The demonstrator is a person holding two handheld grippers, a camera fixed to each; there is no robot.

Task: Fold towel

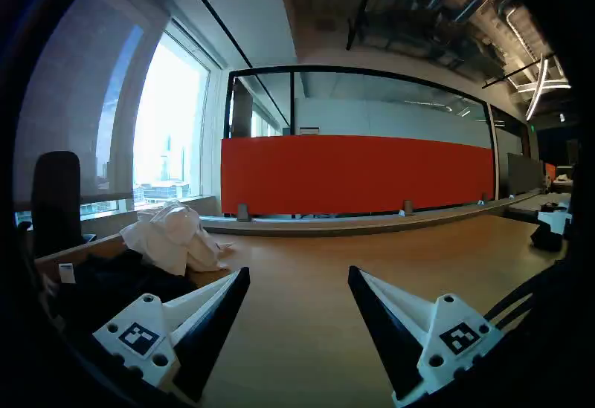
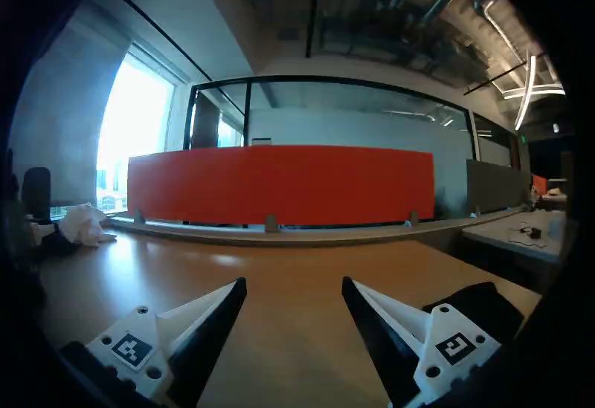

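A crumpled white towel [image 1: 175,238] lies in a heap at the left of the wooden table [image 1: 312,311], just ahead and left of my left gripper [image 1: 299,278]. That gripper hovers low over the table with its fingers spread and nothing between them. In the right gripper view the same white towel [image 2: 83,224] sits far off at the left edge. My right gripper [image 2: 294,286] is open too, low above the bare table [image 2: 297,326], well away from the towel.
Dark cloth [image 1: 111,285] lies beside the towel at the table's left end. A black chair [image 1: 56,200] stands by the window. An orange divider panel [image 1: 357,174] runs along the table's far edge. Another desk [image 2: 520,233] stands to the right.
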